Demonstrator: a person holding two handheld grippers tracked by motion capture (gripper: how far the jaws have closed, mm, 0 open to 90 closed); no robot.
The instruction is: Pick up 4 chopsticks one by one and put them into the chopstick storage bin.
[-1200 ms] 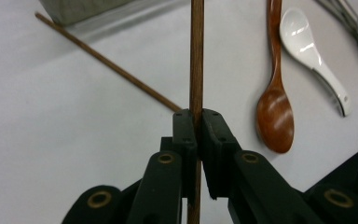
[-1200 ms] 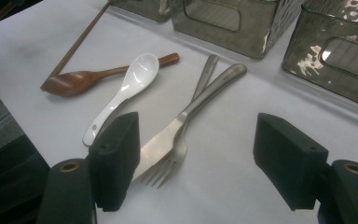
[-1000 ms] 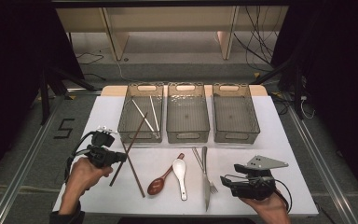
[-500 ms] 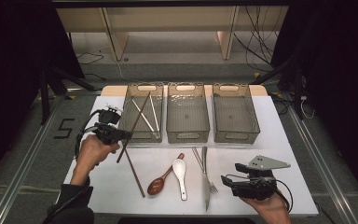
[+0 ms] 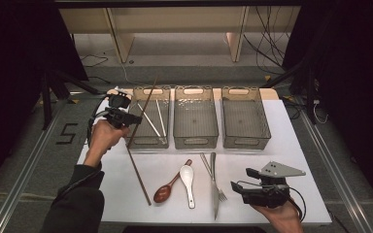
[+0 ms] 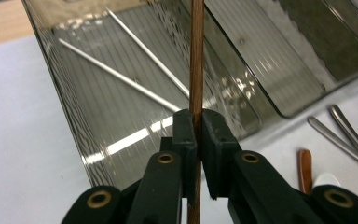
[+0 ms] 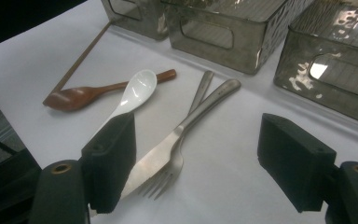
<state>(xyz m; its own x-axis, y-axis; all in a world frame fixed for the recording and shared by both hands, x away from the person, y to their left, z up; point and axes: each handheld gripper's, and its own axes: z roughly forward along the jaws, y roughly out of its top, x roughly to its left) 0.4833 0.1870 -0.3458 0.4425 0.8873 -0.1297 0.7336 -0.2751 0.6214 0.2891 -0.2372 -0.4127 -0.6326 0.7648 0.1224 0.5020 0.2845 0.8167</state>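
Observation:
My left gripper [image 5: 137, 118] [image 6: 197, 126] is shut on a brown wooden chopstick [image 5: 148, 99] [image 6: 196, 56]. It holds the stick steeply tilted over the near left corner of the left smoked bin [image 5: 148, 141] [image 6: 98, 130]. Two metal chopsticks [image 5: 150, 124] [image 6: 121, 77] lie in that bin. A second wooden chopstick [image 5: 138, 174] [image 7: 81, 58] lies on the white table. My right gripper [image 5: 234, 187] [image 7: 198, 154] sits at the front right. Its jaws have just been opening further and hold nothing. A knife [image 5: 213, 179] [image 7: 200, 112] and a fork [image 5: 206, 165] [image 7: 168, 175] lie just beyond it.
A white spoon [image 5: 188, 175] [image 7: 137, 86] and a wooden spoon [image 5: 165, 191] [image 7: 79, 95] lie side by side left of the knife. The middle bin [image 5: 195, 141] and the right bin [image 5: 246, 143] stand in a row beside the left bin.
My left hand has risen and moved away from the person to the left bin, carrying the wooden chopstick off the table. My right hand has stayed where it was.

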